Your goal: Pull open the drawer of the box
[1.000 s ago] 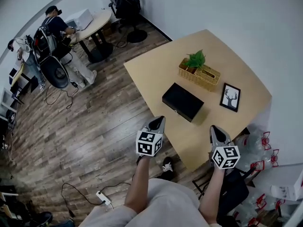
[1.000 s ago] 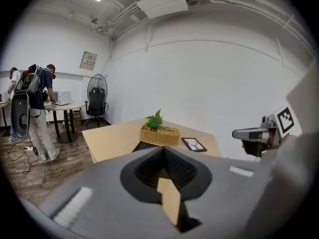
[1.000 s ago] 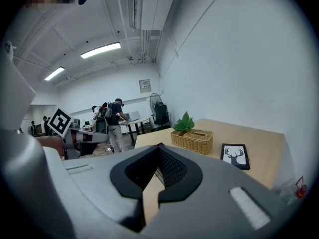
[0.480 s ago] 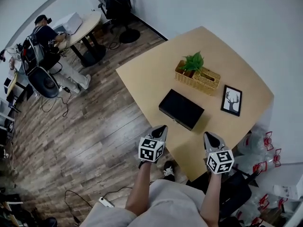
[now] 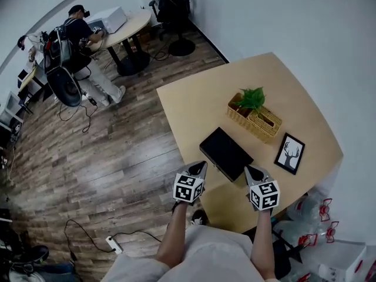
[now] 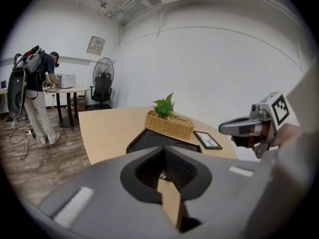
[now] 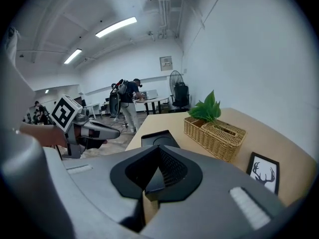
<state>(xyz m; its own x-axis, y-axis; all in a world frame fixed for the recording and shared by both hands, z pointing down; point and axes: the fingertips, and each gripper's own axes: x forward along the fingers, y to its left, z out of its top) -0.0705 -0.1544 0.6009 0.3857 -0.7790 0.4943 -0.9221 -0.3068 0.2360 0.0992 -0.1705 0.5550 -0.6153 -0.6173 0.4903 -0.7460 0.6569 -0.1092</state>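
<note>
A flat black box lies on the light wooden table, near its front edge, and looks closed. In the left gripper view the box shows just past the jaws. The right gripper view has the box straight ahead too. My left gripper hovers at the table's edge by the box's near left corner, shut and empty. Just off the near right corner, my right gripper is also shut on nothing. Neither touches the box.
A wicker basket with a green plant stands behind the box. A framed deer picture lies to its right. People work at a round table far left. Cables and a power strip lie on the wood floor.
Both grippers have closed in on the box's near side, the right one moving left toward it. The head view has shifted, so the table sits lower and further right.
</note>
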